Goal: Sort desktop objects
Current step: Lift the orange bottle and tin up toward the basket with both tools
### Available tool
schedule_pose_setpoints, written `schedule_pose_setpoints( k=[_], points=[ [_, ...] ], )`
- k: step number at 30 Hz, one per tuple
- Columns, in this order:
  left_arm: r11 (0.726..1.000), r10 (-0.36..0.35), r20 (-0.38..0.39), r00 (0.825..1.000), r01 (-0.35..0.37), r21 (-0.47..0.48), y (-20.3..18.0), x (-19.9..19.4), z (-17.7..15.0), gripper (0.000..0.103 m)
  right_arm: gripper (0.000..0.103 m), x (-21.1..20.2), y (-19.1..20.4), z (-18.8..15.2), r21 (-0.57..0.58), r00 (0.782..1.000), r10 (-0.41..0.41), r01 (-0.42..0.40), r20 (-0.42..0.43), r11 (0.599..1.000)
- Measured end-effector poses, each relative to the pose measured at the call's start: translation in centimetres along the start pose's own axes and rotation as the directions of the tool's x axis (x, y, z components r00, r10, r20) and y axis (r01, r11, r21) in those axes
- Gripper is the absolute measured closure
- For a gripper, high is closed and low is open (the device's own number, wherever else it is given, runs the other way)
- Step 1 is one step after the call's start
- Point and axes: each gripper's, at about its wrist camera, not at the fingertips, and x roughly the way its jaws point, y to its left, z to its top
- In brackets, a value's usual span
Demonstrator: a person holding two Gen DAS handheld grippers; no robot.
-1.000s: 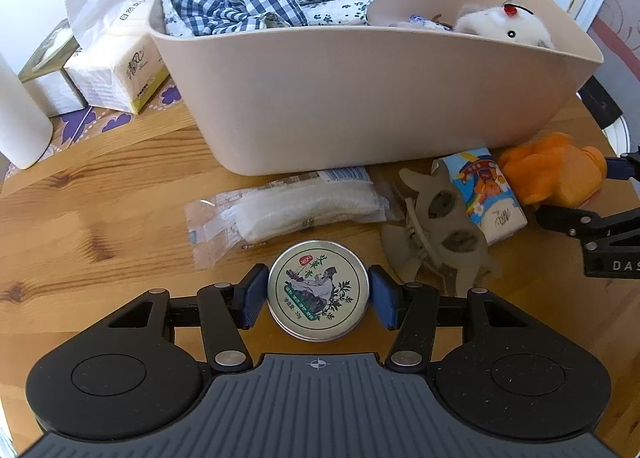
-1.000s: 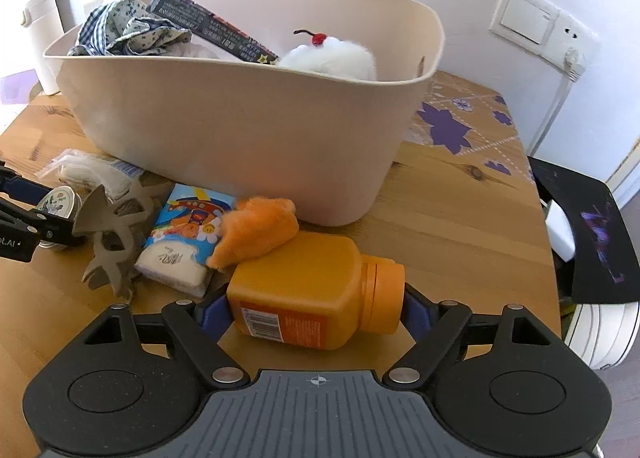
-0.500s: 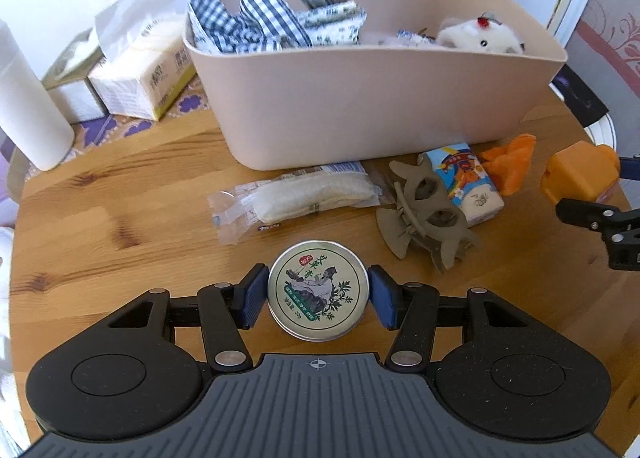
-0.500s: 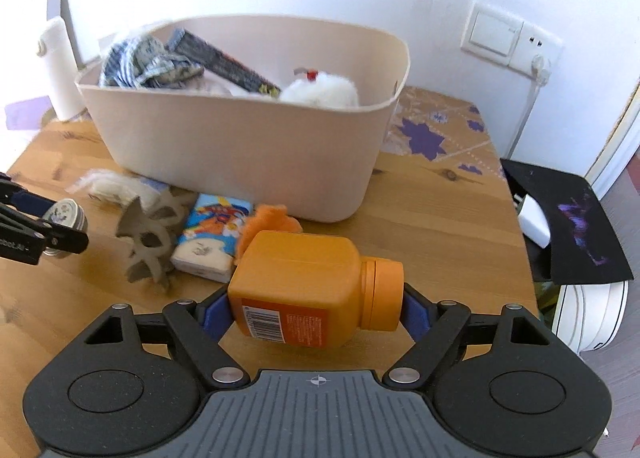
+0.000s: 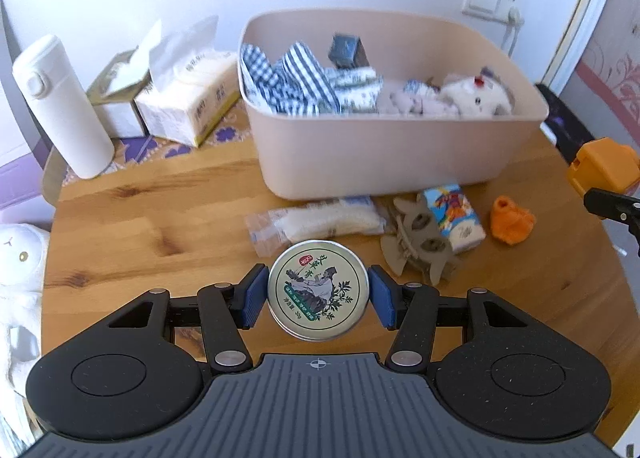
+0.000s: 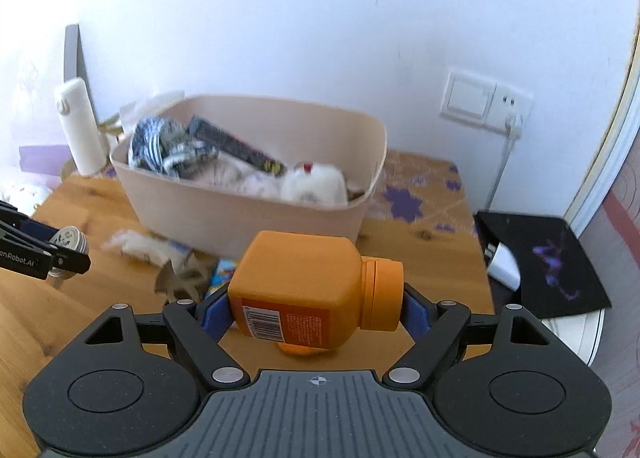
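Your left gripper is clamped on the round silver tin with the green-and-white printed lid, its blue pads pressing the rim from both sides and the lid facing up toward the camera; the tin is held clear above the round wooden table. Your right gripper is closed across the squat orange plastic bottle, which lies sideways between the fingers with its cap to the right and its barcode label facing you (a scrap of orange shows just beneath it, too hidden to identify). Both grippers point forward toward the beige plastic tub, with the right one seen at the far right edge of the left view. On the table below the tin lie a clear packet of white wadding, a grey cardboard cut-out piece, a small colourful tissue pack and a crumpled orange cloth, all just in front of the tub. Inside the tub are blue checked cloths, a dark box and a white plush toy. Beyond, at the left, stand a white flask and a soft tissue pack against the wall.
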Motion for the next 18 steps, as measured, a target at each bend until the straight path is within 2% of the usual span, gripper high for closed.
schedule_pose_setpoints(
  k=[7, 13, 18],
  points=[
    [1.000, 0.004, 0.094, 0.996, -0.005, 0.014, 0.1, -2.4, 2.8, 0.048, 0.021, -1.3, -0.9, 2.7, -0.009, 0.997, -0.016, 0.017, 0.081, 1.000],
    [0.999, 0.029, 0.185, 0.982, -0.034, 0.024, -0.1, -3.7, 5.6, 0.048, 0.021, -1.4, -1.8, 4.8, -0.013, 0.990, -0.023, 0.025, 0.137, 1.000],
    [0.998, 0.042, 0.224, 0.974, -0.049, 0.028, -0.3, -3.7, 8.0, 0.048, 0.021, -1.3, -2.7, 6.5, -0.009, 0.983, -0.045, 0.048, 0.180, 0.999]
  ],
)
